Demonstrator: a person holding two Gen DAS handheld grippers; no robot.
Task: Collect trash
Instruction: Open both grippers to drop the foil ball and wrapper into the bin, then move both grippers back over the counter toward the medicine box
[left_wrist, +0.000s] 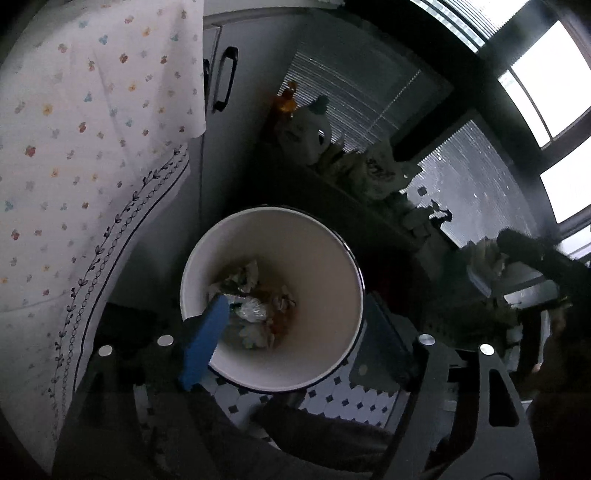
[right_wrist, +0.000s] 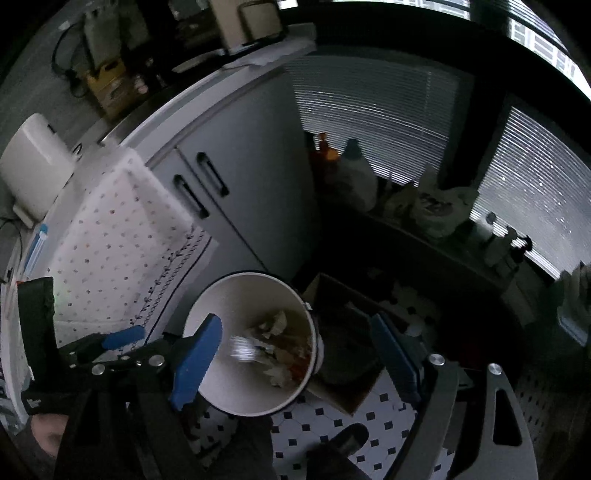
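One bin (left_wrist: 295, 236) holds all the trash (left_wrist: 255, 306) in sight: crumpled wrappers, a shiny foil scrap and something orange lie heaped on its bottom. The bin is white inside with a dark rim and stands on the tiled floor (left_wrist: 343, 402), just beside the grey cabinet (left_wrist: 218, 155).

Both grippers hang above the bin's mouth, looking down into it. The left gripper (left_wrist: 295, 347) has its jaws spread wide, nothing between them; its blue left finger (left_wrist: 203, 347) overlaps the near rim and hides part of the heap. The right gripper (right_wrist: 295, 354) is likewise spread wide and holds nothing. In its view a pale, blurred scrap (right_wrist: 242, 349) shows inside the bin; whether it is loose in the air or lying there I cannot tell.

Only the right view shows the left gripper (right_wrist: 122, 339) from outside, at the left edge over the flowered cloth (right_wrist: 122, 229), and a cardboard box (right_wrist: 351, 332) touching the bin's right side on the floor. It also shows the cabinet top with a white appliance (right_wrist: 33, 166) at its left end. The left view shows the cloth (left_wrist: 92, 147) hanging close by.

Beyond the bin, a dark shelf (left_wrist: 332, 184) carries bottles and bags (left_wrist: 373, 170) before the blinds (left_wrist: 351, 92).
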